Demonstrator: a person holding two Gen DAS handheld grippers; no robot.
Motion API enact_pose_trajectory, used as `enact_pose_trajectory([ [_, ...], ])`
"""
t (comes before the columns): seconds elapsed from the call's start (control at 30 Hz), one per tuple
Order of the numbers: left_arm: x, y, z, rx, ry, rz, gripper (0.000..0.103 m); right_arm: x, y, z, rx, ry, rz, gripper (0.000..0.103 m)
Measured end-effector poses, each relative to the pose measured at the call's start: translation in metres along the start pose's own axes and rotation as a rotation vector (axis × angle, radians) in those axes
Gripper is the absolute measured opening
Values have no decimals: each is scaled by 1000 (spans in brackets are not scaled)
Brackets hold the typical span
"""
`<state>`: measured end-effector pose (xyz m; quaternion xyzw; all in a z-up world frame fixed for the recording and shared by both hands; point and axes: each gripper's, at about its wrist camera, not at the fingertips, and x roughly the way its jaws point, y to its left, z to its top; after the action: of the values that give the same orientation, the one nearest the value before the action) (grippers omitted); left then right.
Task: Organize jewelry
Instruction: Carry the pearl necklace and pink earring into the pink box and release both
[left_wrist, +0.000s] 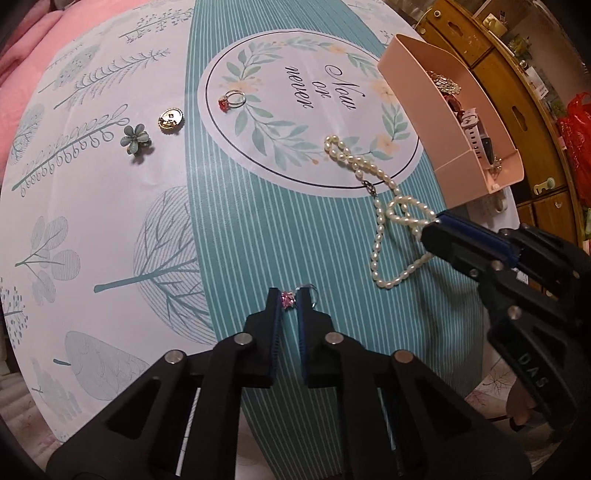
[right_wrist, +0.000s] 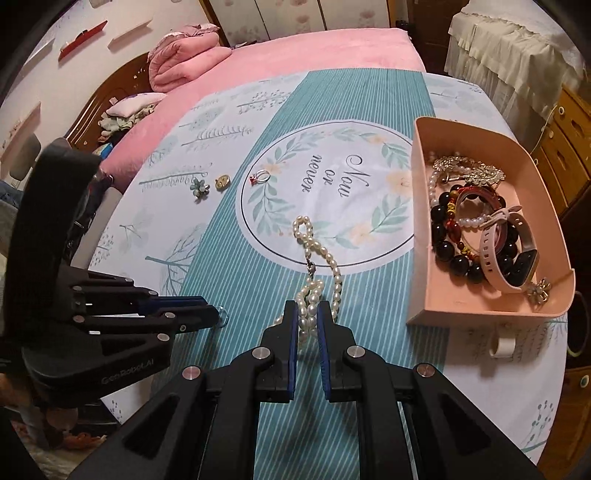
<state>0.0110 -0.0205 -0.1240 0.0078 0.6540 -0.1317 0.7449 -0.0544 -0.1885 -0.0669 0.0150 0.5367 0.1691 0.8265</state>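
Jewelry lies scattered over the printed tablecloth (right_wrist: 229, 206), and two pieces are being picked up at once: the right gripper (right_wrist: 306, 314) is pinched narrow on a bunch of the pearl necklace (right_wrist: 317, 258), most of the strand trailing on the cloth toward the printed wreath, while the left gripper (left_wrist: 287, 301) is closed tight on a pink-stone ring (left_wrist: 287, 300), its silver band peeking out beside one finger, right down at the cloth. Well apart, a red-stone ring (left_wrist: 232, 99), a gold round charm (left_wrist: 170, 119) and a green flower brooch (left_wrist: 136, 144) wait untouched. The pink tray (right_wrist: 480, 314) stands at the cloth's right side, already holding bead bracelets and a watch. So this looks like mid-collection, grasps made. Next, I'd judge, both need lifting over the tray's low front wall; the dangling pearls could snag on that edge, and the small ring could slip.
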Motion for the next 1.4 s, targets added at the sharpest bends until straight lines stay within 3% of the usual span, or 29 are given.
enact_pose_trajectory([
  [0.23, -3, -4, 2, 18, -19, 11, 5, -7, -7, 1, 30, -17, 22, 9],
  [0.47, -34, -14, 13, 46, -80, 3, 5, -34, -16, 11, 86, -61, 79, 9],
  [0.87, -109, -57, 64, 137, -253, -39, 5, -144, -33, 53, 159, -250, 176, 9],
  [1.13, -129, -100, 97, 218, -320, -78, 5, -214, -64, 72, 184, -397, 132, 9],
  [1.4, -106, -135, 121, 262, -294, -111, 5, -203, -108, 68, 261, -372, 51, 9],
])
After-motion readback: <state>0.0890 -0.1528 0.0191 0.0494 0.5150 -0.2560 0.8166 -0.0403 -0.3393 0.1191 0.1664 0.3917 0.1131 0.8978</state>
